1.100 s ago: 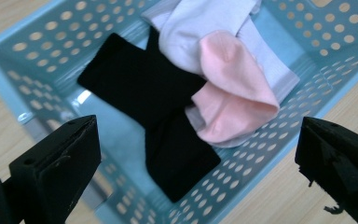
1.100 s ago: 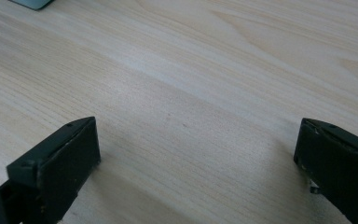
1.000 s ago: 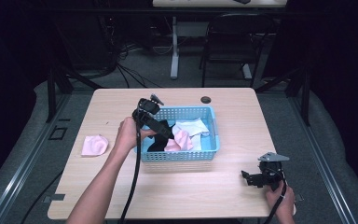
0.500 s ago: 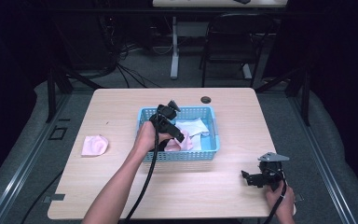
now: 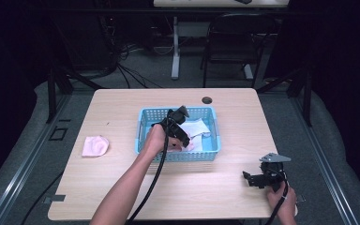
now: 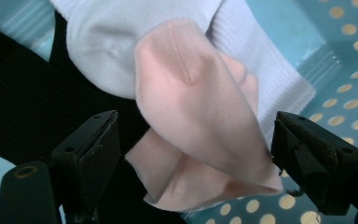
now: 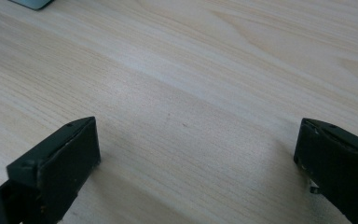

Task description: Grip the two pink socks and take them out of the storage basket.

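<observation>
Pale pink fabric, a sock [image 6: 200, 121], is framed between the jaws of the left tongs [image 6: 191, 154] in the left gripper view. The sock lies in the blue basket [image 5: 143, 125], on top of a white sock [image 6: 102, 46] and a black garment [image 6: 23, 88]. The jaws have just been closing, with the pink sock between them. Whether the right-hand pad already touches the fabric cannot be told with certainty; a gap is visible at the left-hand pad, so no clamped hold is taken as made.

Compared with the high view a second ago, the left tongs [image 5: 178, 129] have been brought from the basket's left end down into its middle. The picking step is therefore judged to be at the point of grasp.

A second pink sock [image 5: 95, 146] is laid on the desk [image 5: 122, 187] left of the basket, well apart from it; pairing or sorting is the likely aim.

The right tongs [image 5: 252, 180] are held near the desk's right front corner, jaws wide apart over bare wood, nothing between them.
</observation>
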`<state>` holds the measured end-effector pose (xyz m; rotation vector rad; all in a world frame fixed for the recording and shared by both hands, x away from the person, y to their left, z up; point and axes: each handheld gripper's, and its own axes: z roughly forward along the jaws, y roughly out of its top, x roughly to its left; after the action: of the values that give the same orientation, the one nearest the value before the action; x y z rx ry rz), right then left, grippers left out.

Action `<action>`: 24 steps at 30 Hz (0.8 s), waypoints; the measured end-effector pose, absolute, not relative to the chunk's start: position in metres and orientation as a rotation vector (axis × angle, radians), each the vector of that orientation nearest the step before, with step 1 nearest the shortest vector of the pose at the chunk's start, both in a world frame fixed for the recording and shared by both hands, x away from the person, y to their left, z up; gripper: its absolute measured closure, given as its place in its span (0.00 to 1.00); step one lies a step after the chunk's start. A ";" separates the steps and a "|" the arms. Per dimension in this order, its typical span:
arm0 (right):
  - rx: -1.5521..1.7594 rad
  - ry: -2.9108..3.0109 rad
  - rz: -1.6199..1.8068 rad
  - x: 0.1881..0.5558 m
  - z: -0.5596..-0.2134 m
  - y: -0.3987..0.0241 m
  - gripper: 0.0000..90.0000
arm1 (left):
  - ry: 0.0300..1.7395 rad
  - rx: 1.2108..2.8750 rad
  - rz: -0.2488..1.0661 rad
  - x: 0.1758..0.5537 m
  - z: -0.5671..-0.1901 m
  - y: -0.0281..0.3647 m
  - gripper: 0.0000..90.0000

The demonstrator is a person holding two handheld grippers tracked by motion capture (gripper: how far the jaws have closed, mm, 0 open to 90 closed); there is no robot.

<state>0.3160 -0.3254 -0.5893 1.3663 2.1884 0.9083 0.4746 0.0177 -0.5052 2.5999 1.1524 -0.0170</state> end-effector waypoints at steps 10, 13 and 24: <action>1.366 2.188 0.908 0.316 -0.589 -0.325 0.00 | 1.154 2.661 -0.053 0.478 -0.515 0.014 0.53; 1.366 2.188 0.909 0.316 -0.589 -0.325 0.00 | 1.167 2.660 -0.056 0.479 -0.517 0.017 0.64; 1.366 2.189 0.908 0.316 -0.589 -0.325 0.00 | 1.145 2.619 -0.049 0.478 -0.508 0.031 0.93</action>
<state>0.3160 -0.3254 -0.5893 1.3661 2.1887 0.9083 0.4778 0.0309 -0.5083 2.6189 1.1448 -0.0485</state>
